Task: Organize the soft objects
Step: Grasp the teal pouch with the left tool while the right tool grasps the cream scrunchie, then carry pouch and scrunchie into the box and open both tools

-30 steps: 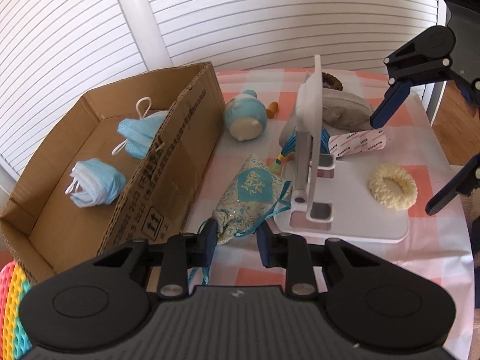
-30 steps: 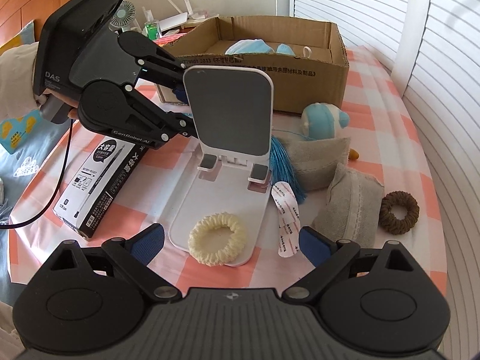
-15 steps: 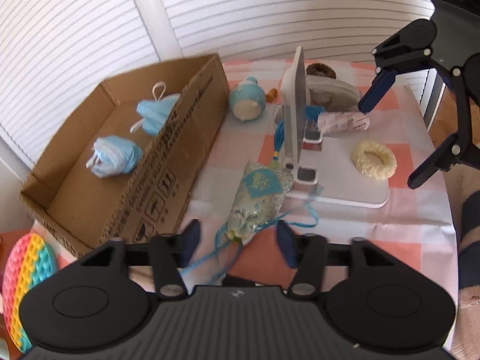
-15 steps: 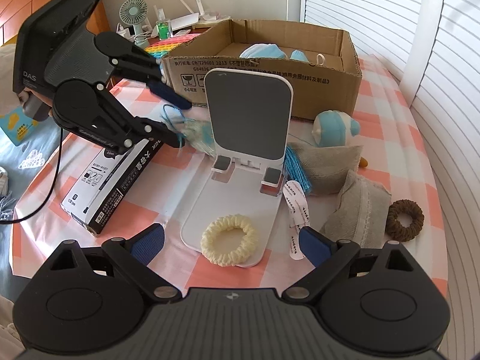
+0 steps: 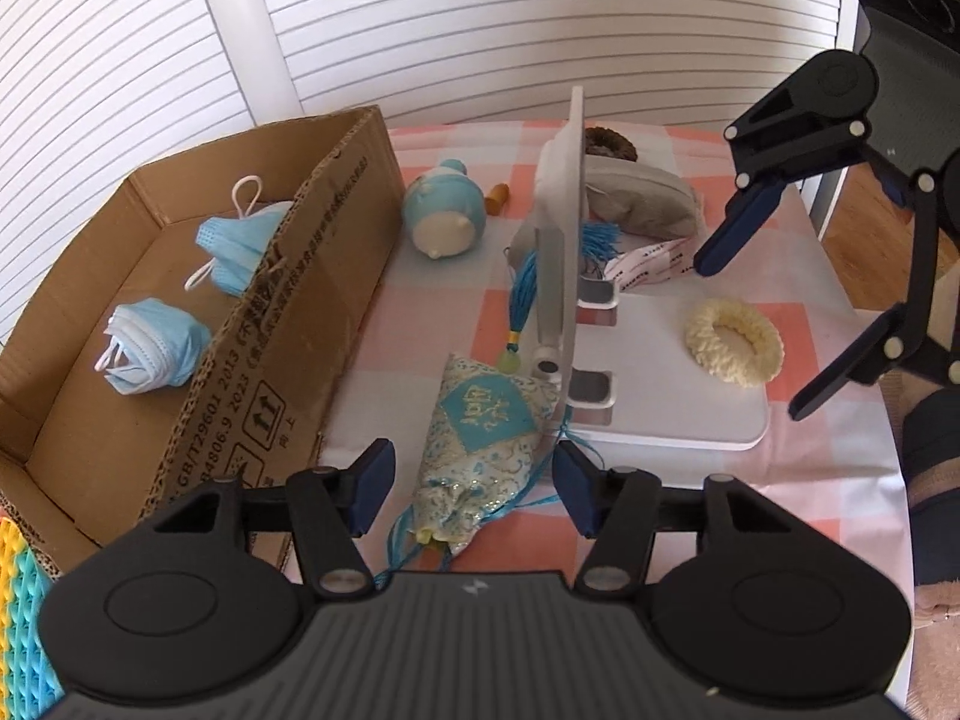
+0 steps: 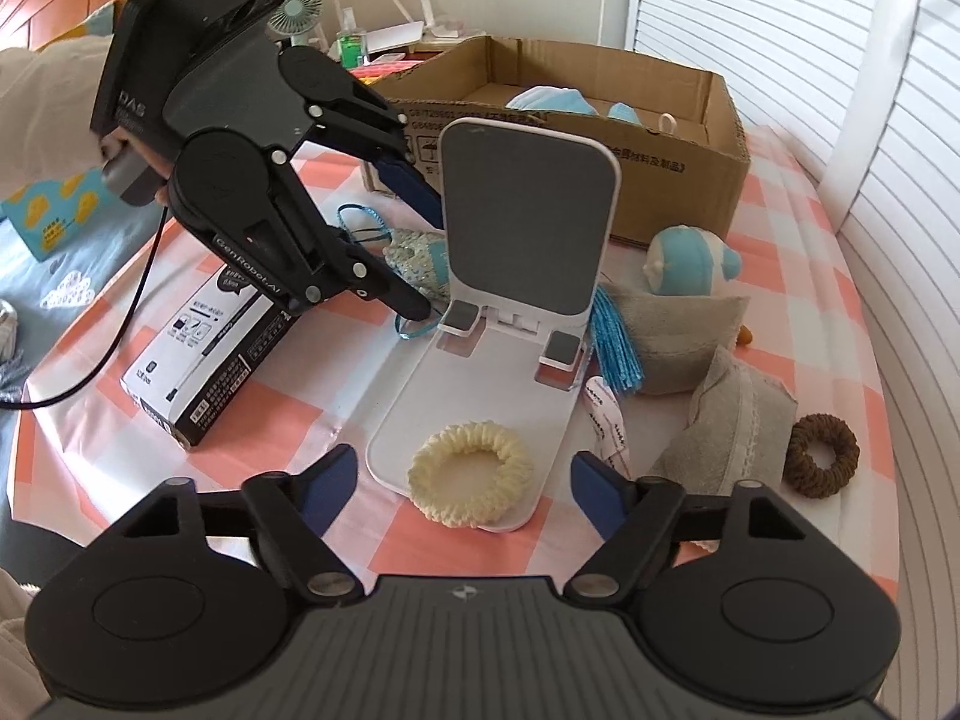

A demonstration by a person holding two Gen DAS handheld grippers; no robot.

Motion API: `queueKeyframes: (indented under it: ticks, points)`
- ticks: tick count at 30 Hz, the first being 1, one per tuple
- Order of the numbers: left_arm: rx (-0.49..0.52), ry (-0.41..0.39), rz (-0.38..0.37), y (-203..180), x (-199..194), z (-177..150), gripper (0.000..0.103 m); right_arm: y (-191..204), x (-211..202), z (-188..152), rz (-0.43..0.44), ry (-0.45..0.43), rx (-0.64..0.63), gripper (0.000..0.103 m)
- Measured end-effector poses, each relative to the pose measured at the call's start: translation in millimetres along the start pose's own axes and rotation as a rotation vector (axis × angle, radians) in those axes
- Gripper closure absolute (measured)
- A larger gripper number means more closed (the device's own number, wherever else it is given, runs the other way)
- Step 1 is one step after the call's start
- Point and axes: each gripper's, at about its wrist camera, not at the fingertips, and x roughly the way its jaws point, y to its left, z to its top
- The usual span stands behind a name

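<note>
A patterned blue sachet (image 5: 480, 444) with blue cord lies on the checked cloth between the fingers of my open left gripper (image 5: 471, 486); the fingers do not touch it. The cardboard box (image 5: 288, 324) to its left holds two rolled blue face masks (image 5: 153, 351). A cream scrunchie (image 6: 471, 474) lies on the white phone stand's base (image 6: 456, 384), just ahead of my open right gripper (image 6: 465, 486). A blue plush toy (image 6: 690, 261), two grey pouches (image 6: 735, 414), a brown scrunchie (image 6: 822, 453) and a blue tassel (image 6: 615, 342) lie to the right of the stand.
A black-and-white box (image 6: 210, 348) lies left of the stand. A colourful bubble mat (image 5: 21, 606) shows at the left wrist view's left edge. White shutters (image 5: 480, 30) stand behind the table. The left gripper (image 6: 420, 258) shows in the right wrist view over the sachet (image 6: 414, 255).
My left gripper was nearly shut around the sachet's neck one second ago; it has opened wide and pulled back a little. My right gripper has stayed open and moved closer to the cream scrunchie.
</note>
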Motion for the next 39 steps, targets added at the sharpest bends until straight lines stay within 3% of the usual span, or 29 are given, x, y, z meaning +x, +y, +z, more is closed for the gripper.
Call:
queueKeyframes:
  ticks: [7, 11, 12, 16, 27, 39]
  points:
    - [-0.019, 0.003, -0.023, 4, 3, 0, 0.046, 9, 5, -1, -0.019, -0.007, -0.057, 0.037]
    - [-0.053, 0.016, -0.068, 6, 4, 2, 0.064, 11, 7, -1, -0.029, 0.001, -0.073, 0.046]
    - [-0.057, 0.017, -0.071, 6, 4, 3, 0.065, 11, 6, -2, -0.031, -0.002, -0.071, 0.052]
    - [-0.076, 0.020, -0.059, 4, 2, 3, 0.068, 8, 6, -2, -0.034, -0.004, -0.057, 0.057]
    - [-0.190, 0.083, 0.041, -7, -16, -2, 0.071, 4, -1, -4, -0.041, -0.013, -0.054, 0.058]
    - [-0.312, 0.129, 0.133, -49, -43, 1, 0.071, -9, -18, -7, -0.028, -0.050, -0.030, 0.058]
